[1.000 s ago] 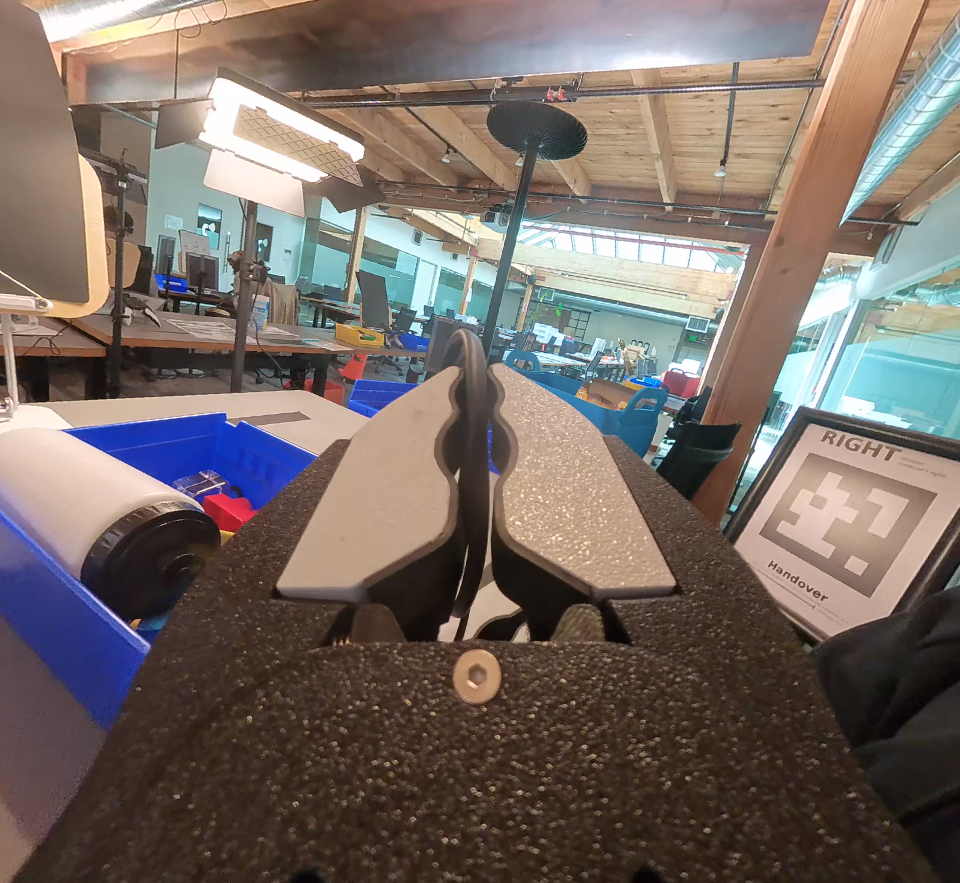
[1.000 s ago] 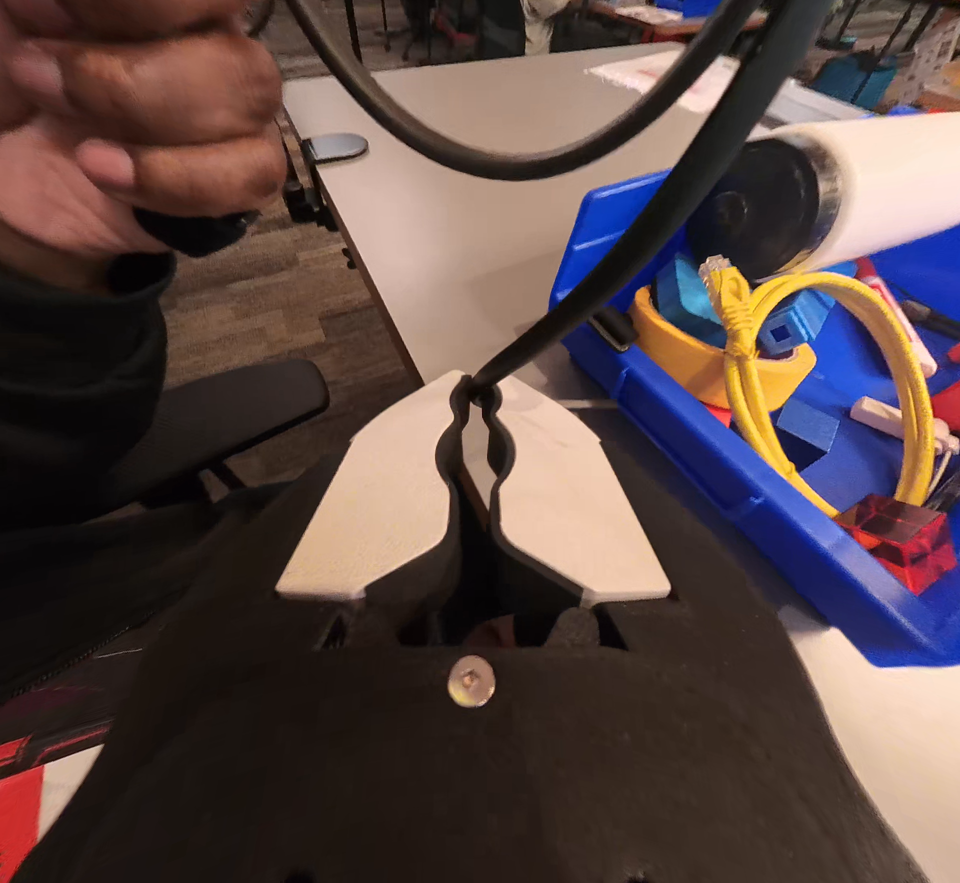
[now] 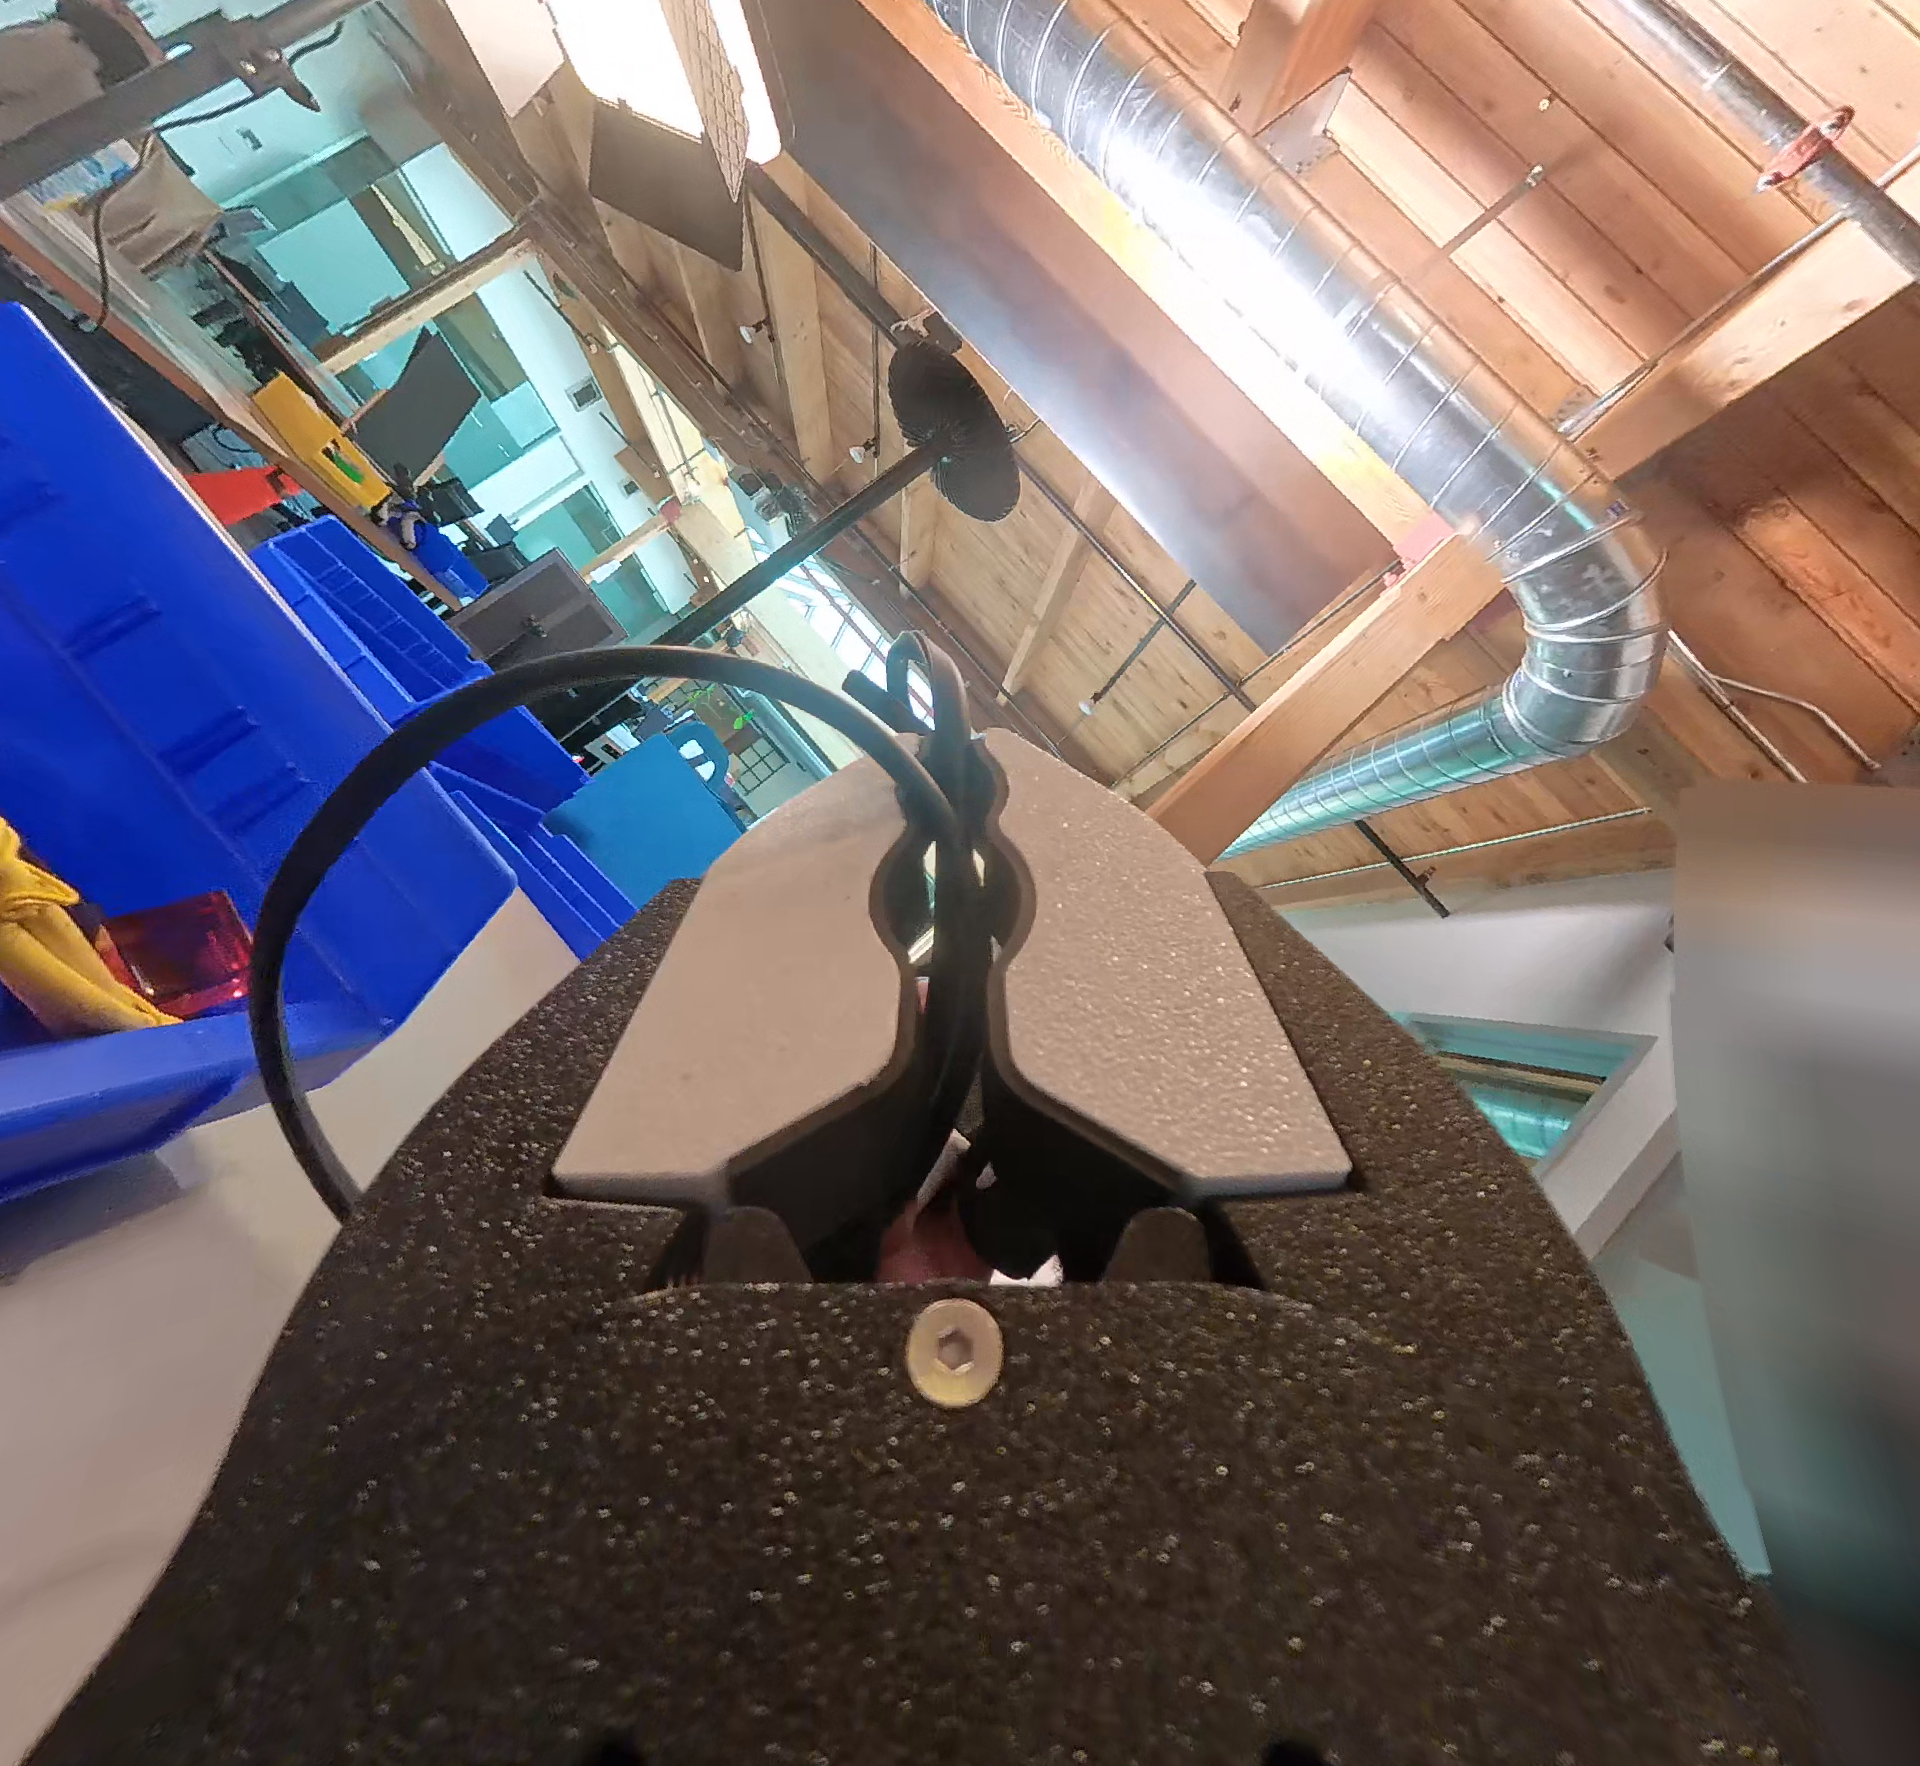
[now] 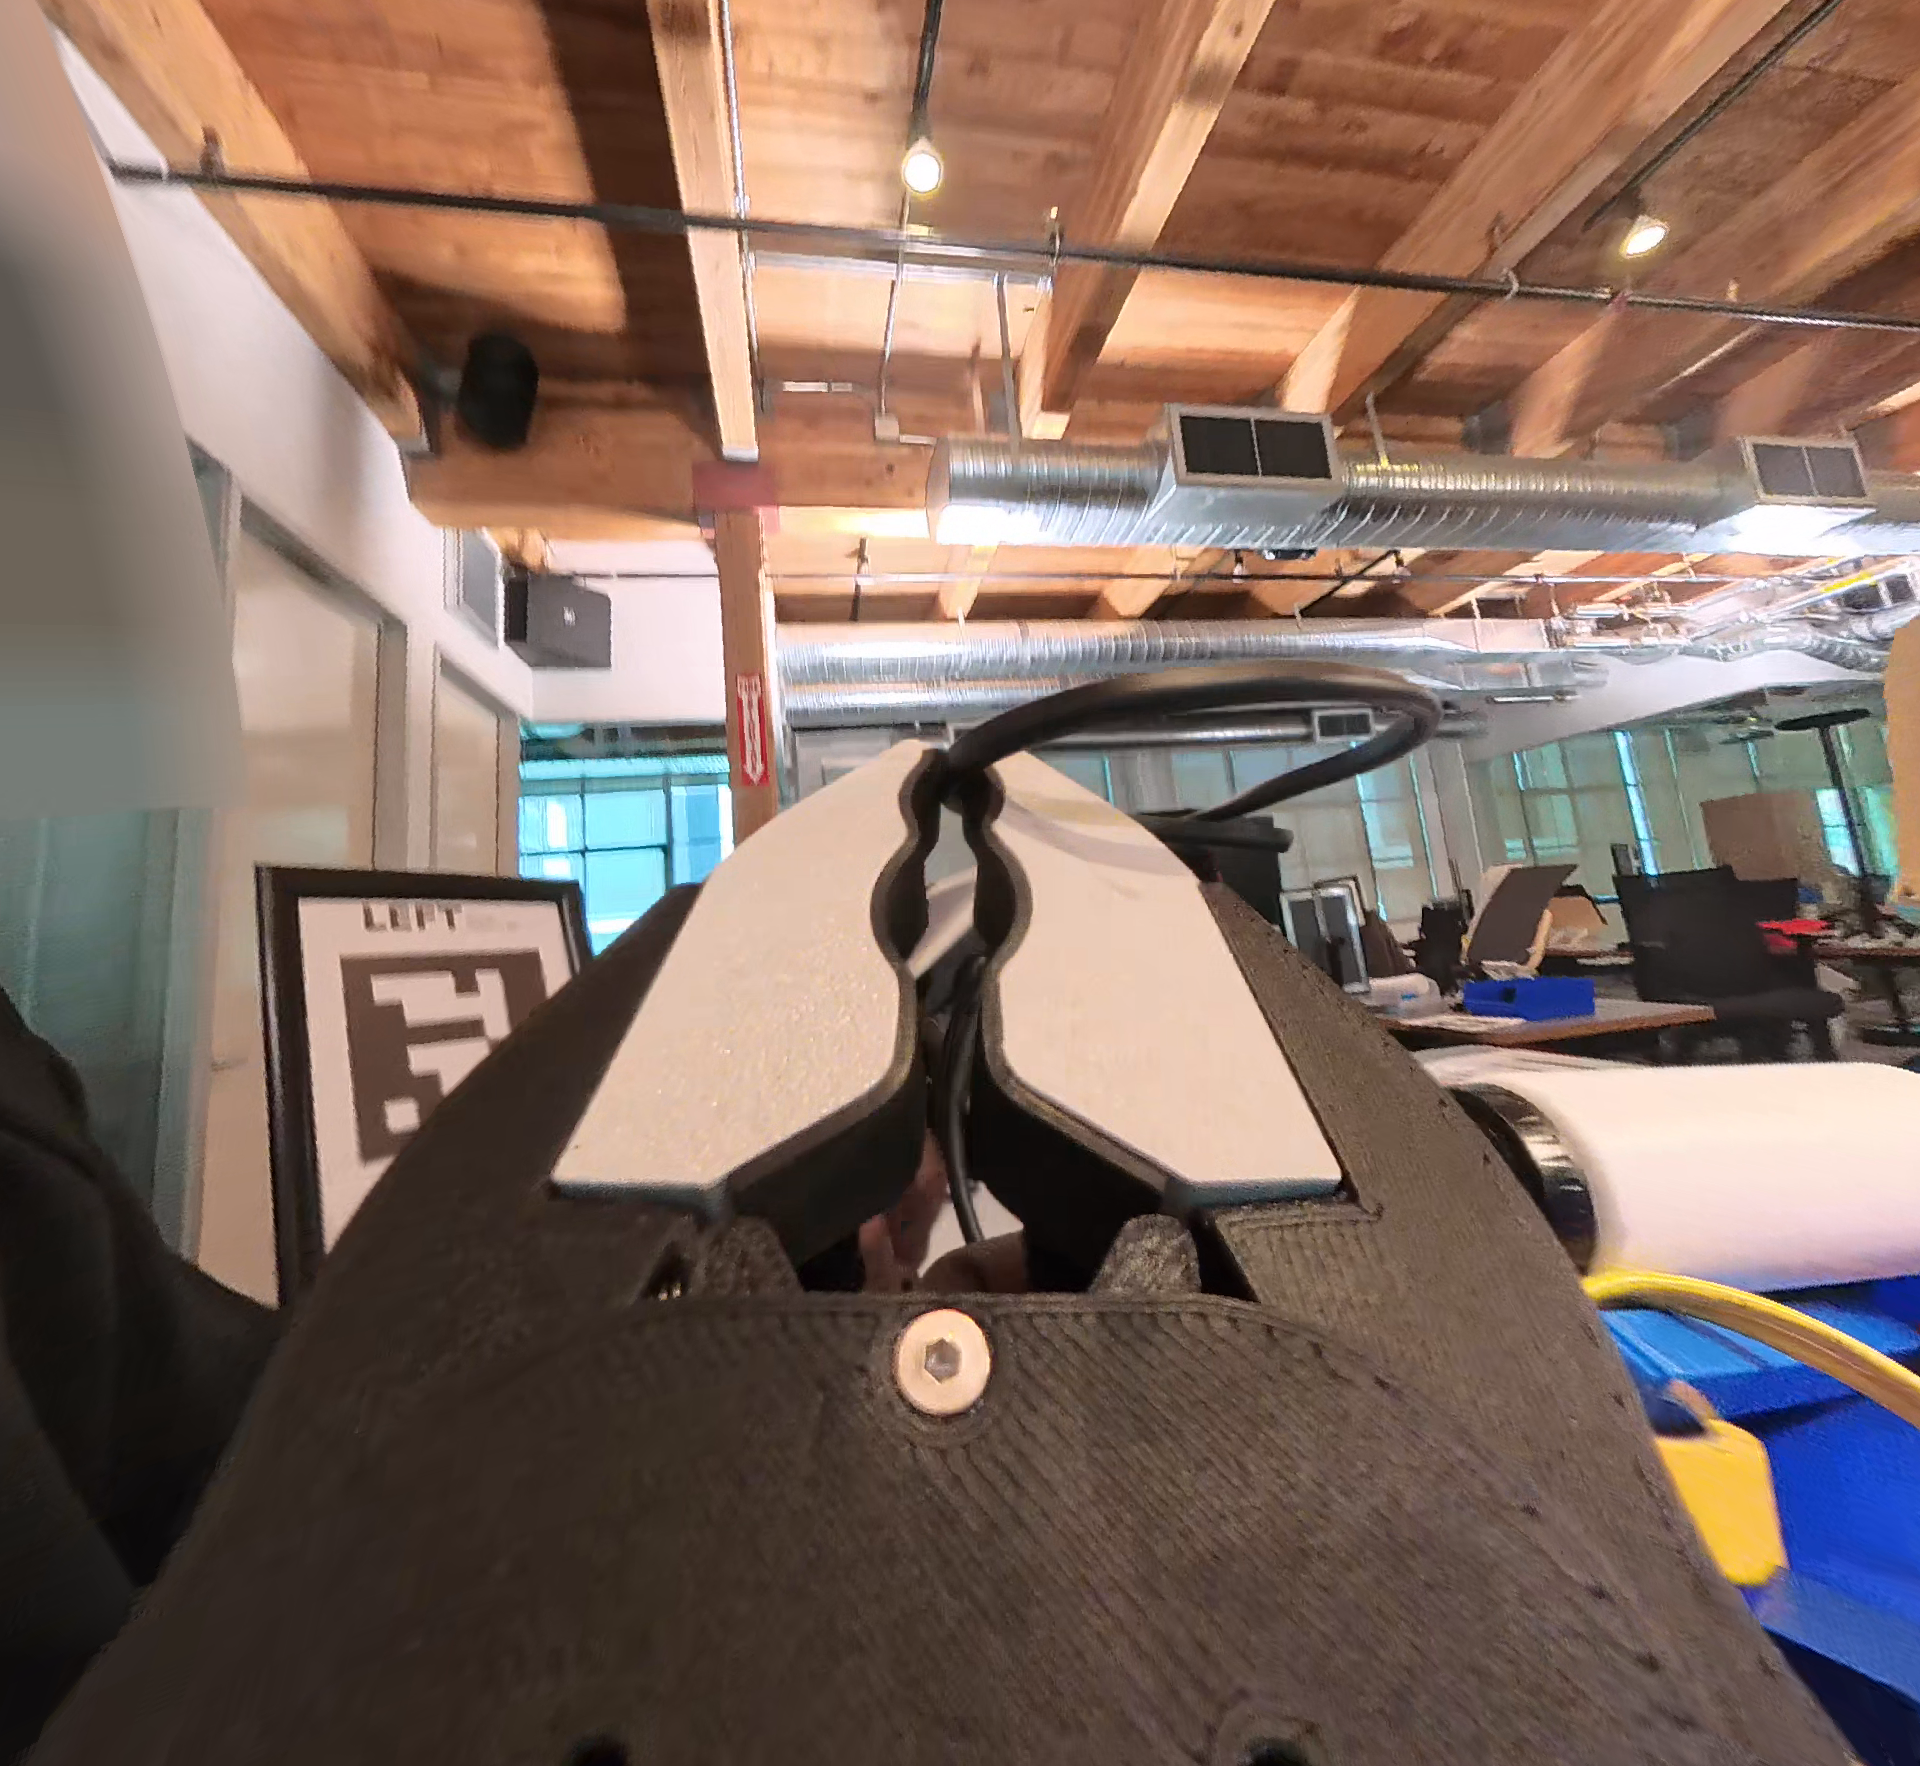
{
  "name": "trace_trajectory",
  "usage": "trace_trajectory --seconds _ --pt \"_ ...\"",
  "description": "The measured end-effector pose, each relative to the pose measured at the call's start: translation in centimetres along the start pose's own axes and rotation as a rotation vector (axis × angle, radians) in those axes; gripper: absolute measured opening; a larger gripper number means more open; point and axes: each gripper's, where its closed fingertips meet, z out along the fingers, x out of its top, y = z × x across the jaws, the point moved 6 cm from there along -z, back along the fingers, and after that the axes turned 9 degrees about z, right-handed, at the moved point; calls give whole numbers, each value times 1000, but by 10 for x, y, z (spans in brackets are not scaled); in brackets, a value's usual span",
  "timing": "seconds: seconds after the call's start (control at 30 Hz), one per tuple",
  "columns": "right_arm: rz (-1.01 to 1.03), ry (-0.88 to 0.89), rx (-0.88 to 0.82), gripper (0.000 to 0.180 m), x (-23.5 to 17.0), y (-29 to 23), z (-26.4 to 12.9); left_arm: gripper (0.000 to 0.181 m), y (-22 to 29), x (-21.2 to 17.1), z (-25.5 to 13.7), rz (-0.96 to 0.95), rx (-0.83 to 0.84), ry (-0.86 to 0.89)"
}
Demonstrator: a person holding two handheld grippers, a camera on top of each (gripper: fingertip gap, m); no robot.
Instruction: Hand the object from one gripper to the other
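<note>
The object is a thin black cable coiled into a loop. In the left wrist view my left gripper (image 3: 951, 750) is shut on the black cable (image 3: 281, 937), whose loop arcs out to the left and drops behind the gripper body. In the right wrist view my right gripper (image 4: 951, 766) is also shut on the black cable (image 4: 1247, 672), whose loop arcs up and to the right past the fingertips. A strand also runs down between the right fingers. Both grippers point up toward the wooden ceiling. Neither gripper shows in the other's view.
A blue bin (image 3: 156, 1082) with a red cube (image 3: 182, 953) and a yellow cable (image 3: 42, 937) sits on the grey table (image 3: 125, 1353). To the right of the right gripper are a white roll (image 4: 1714, 1166), the blue bin (image 4: 1818, 1425) and the yellow cable (image 4: 1766, 1332). A framed marker sign (image 4: 416, 1010) stands at the left.
Both grippers have tipped upward, so the views now face the ceiling, and the left view has rolled sideways. The black cable stays clamped in both grippers.
</note>
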Motion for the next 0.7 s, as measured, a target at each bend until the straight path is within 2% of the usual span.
trace_trajectory --seconds 0.1,0.33,0.7 --pt "72 29 26 4 0 -1 1 5 0 -6 3 -47 -24 -16" --pt "99 7 10 3 -13 -3 5 5 1 -25 12 -202 -129 -15" --pt "171 10 7 3 -14 3 5 6 4 -28 15 -269 -210 -20"
